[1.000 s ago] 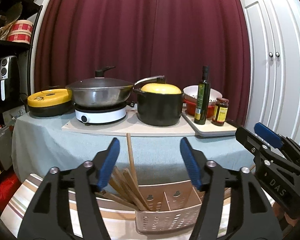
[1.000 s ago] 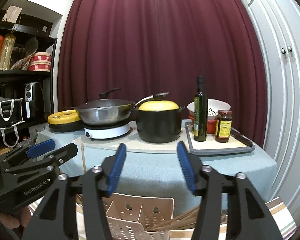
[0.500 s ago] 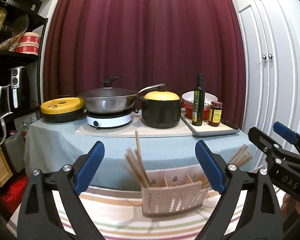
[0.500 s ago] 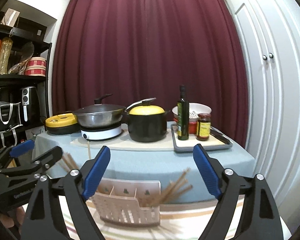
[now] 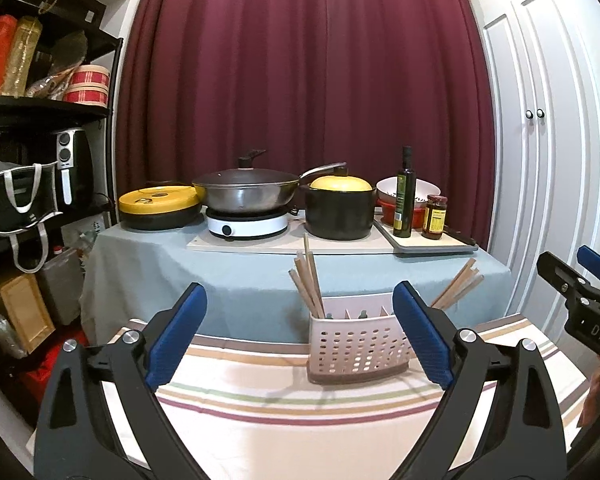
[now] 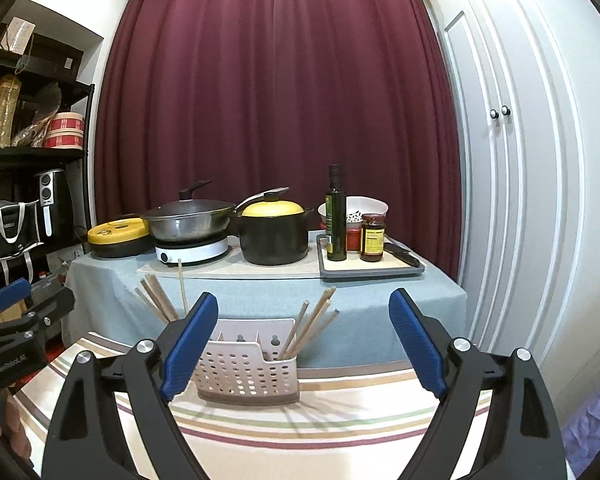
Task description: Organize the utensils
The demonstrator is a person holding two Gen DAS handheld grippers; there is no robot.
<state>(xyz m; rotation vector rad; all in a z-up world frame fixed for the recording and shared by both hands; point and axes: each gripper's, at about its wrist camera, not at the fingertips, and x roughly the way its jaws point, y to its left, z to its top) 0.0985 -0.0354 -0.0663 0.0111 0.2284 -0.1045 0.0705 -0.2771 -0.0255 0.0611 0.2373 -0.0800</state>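
Observation:
A pale perforated utensil holder [image 5: 356, 348] [image 6: 249, 368] stands on the striped tablecloth [image 5: 300, 408] [image 6: 300, 424]. Wooden chopsticks [image 5: 308, 288] lean out of its left compartment, and more chopsticks [image 5: 458, 284] [image 6: 308, 324] lean out of its right one. My left gripper [image 5: 300, 338] is open and empty, held back from the holder. My right gripper [image 6: 300, 344] is also open and empty, at a similar distance. Each gripper shows at the edge of the other's view.
Behind the striped table, a grey-covered table carries a yellow-lidded pan [image 5: 160, 208], a wok on a white cooker [image 5: 246, 194], a black pot [image 5: 338, 210], an oil bottle [image 5: 404, 192], a jar [image 5: 435, 216] and a knife [image 6: 400, 256]. Black shelves [image 5: 40, 152] stand left, white cupboard doors [image 6: 512, 184] right.
Both grippers have opened wider and pulled back from the holder, which now looks smaller and farther away. The chopsticks stay in the holder.

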